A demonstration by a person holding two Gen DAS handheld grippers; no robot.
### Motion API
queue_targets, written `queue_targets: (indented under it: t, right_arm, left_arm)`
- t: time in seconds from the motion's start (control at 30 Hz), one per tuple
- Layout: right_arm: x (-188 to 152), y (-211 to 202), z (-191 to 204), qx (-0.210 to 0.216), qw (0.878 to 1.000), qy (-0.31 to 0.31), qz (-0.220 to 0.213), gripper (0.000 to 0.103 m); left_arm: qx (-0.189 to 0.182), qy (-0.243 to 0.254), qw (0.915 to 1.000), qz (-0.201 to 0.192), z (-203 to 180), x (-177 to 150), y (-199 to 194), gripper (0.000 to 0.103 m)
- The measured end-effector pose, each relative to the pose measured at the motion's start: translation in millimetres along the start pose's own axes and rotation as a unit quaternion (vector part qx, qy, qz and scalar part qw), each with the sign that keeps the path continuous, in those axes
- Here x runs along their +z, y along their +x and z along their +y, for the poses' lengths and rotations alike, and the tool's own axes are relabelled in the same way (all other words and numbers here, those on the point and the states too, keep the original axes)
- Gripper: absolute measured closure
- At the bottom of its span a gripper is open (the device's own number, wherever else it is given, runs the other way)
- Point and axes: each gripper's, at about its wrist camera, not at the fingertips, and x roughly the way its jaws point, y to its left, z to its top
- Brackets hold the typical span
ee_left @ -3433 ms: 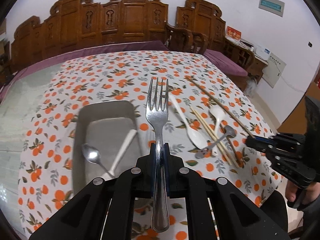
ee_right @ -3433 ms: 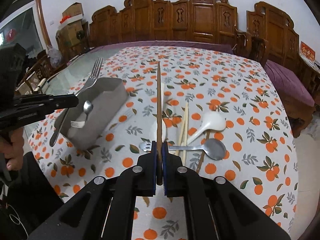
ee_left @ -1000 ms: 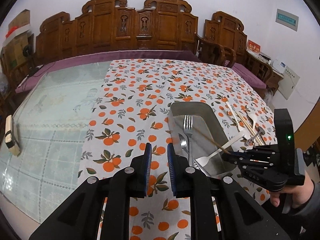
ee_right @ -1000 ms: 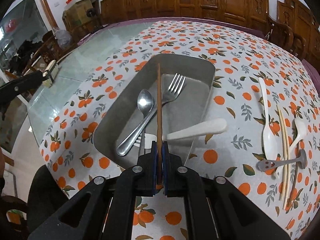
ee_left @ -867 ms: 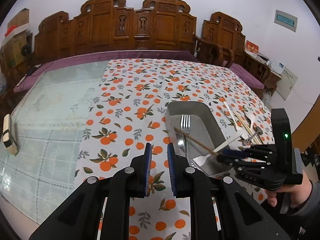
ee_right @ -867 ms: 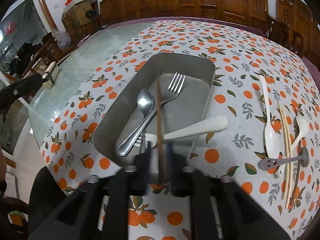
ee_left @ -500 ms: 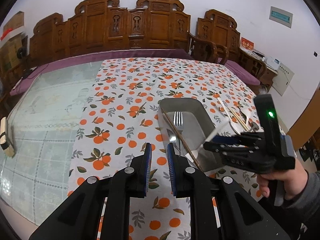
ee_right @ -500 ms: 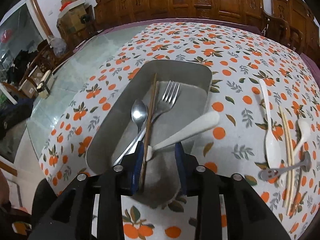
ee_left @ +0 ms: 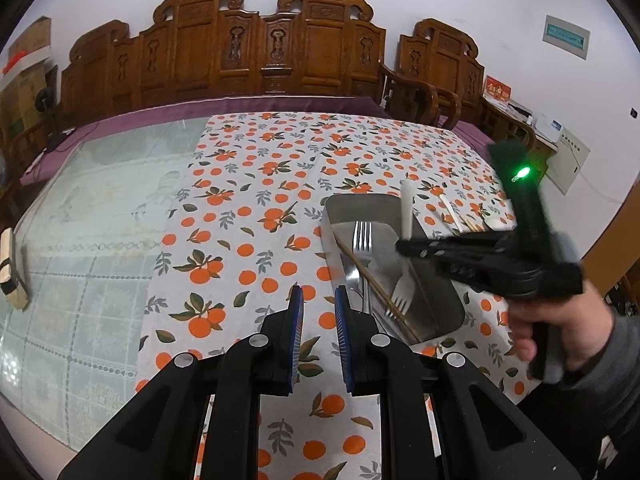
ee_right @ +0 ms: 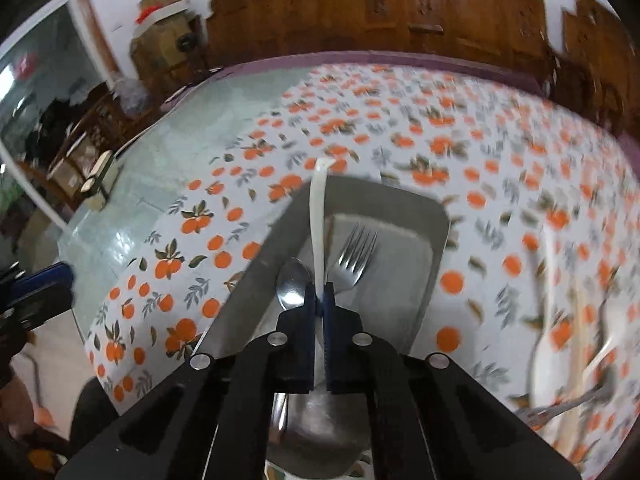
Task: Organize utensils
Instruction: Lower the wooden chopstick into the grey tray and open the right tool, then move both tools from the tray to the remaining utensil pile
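A grey metal tray (ee_left: pixel 440 308) (ee_right: pixel 432 216) lies on the orange-print tablecloth. In it are a metal fork (ee_left: pixel 362 236) (ee_right: pixel 356 252), a metal spoon (ee_right: pixel 292 280), a brown chopstick (ee_left: pixel 372 280) and a white plastic fork (ee_left: pixel 404 280). My right gripper (ee_right: pixel 319 300) (ee_left: pixel 404 246) is shut on the white fork's handle (ee_right: pixel 318 220) and holds it tilted up over the tray, tines down. My left gripper (ee_left: pixel 318 316) is open and empty, over the cloth just left of the tray.
To the right of the tray lie white spoons, pale chopsticks and a metal utensil (ee_right: pixel 576 320) (ee_left: pixel 476 222). A wooden block (ee_left: pixel 10 272) lies at the glass table's left edge. Carved wooden chairs (ee_left: pixel 280 52) stand behind the table.
My right gripper let go of the brown chopstick, which now lies in the tray, then shut on the white plastic fork and tipped its handle upward. The left gripper stays open.
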Motion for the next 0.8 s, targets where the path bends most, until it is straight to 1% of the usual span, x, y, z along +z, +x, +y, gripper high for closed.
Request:
queue_targets:
  t: [0.03,0.1,0.13,0.17,0.23,0.27,0.3,0.33,0.37,0.4,0.5,0.63,0.8]
  right_arm:
    - [1.9,-3.3,-0.3,0.002,1.000,-0.003,0.001,0.099]
    - [7.1,-4.3,-2.9,0.030,0.999,-0.003,0.030,0.099]
    - [8.2,-3.0,-3.9,0.035,0.999,-0.003,0.041,0.099]
    - [9.3,-3.1,-4.7,0.025,0.999,-0.003,0.038,0.099]
    - [10.9,-0.1,-7.4,0.022,0.999,0.003,0.040,0.098]
    - [10.9,1.1,-9.8,0.025,0.999,0.008,0.039,0.095]
    - [11.5,2.3,-12.3,0.027,0.999,0.011,0.037,0.095]
    - [10.7,3.0,-14.2,0.027,0.999,0.011,0.038,0.083]
    - [10.6,1.7,-17.5,0.024,0.999,0.013,0.034,0.075]
    - [10.5,-0.9,-20.2,0.026,0.999,0.014,0.028,0.074]
    - [8.7,-13.4,-30.1,0.034,0.999,0.014,0.009,0.074]
    - [3.5,-39.0,-47.4,0.029,0.999,0.019,-0.018,0.074]
    - [-18.6,-83.9,-77.3,-0.013,0.999,0.005,-0.046,0.074]
  left_arm:
    - [0.000,0.000,1.0000,0.001,0.0,0.3,0.4,0.088]
    - [-0.001,-0.002,1.0000,0.003,-0.2,0.0,2.2,0.088]
    - [-0.002,-0.002,1.0000,0.004,-1.2,-0.3,2.7,0.088]
    - [-0.001,0.000,1.0000,0.006,-2.8,-0.6,4.0,0.088]
    - [0.000,0.003,1.0000,0.009,-5.6,-1.6,6.7,0.088]
    - [0.000,0.004,0.9999,0.011,-7.6,-2.1,8.2,0.088]
    - [0.003,0.008,0.9999,0.013,-10.0,-2.4,9.9,0.088]
    - [0.004,0.011,0.9998,0.014,-12.0,-2.7,10.5,0.088]
    - [0.006,0.015,0.9998,0.014,-15.1,-2.7,11.4,0.088]
    - [0.007,0.017,0.9997,0.014,-18.2,-2.6,11.5,0.088]
    - [0.005,0.021,0.9996,0.015,-29.4,0.0,15.4,0.088]
    - [-0.003,0.026,0.9995,0.016,-46.5,3.9,24.1,0.088]
    - [-0.020,0.031,0.9992,0.016,-75.9,8.1,40.6,0.087]
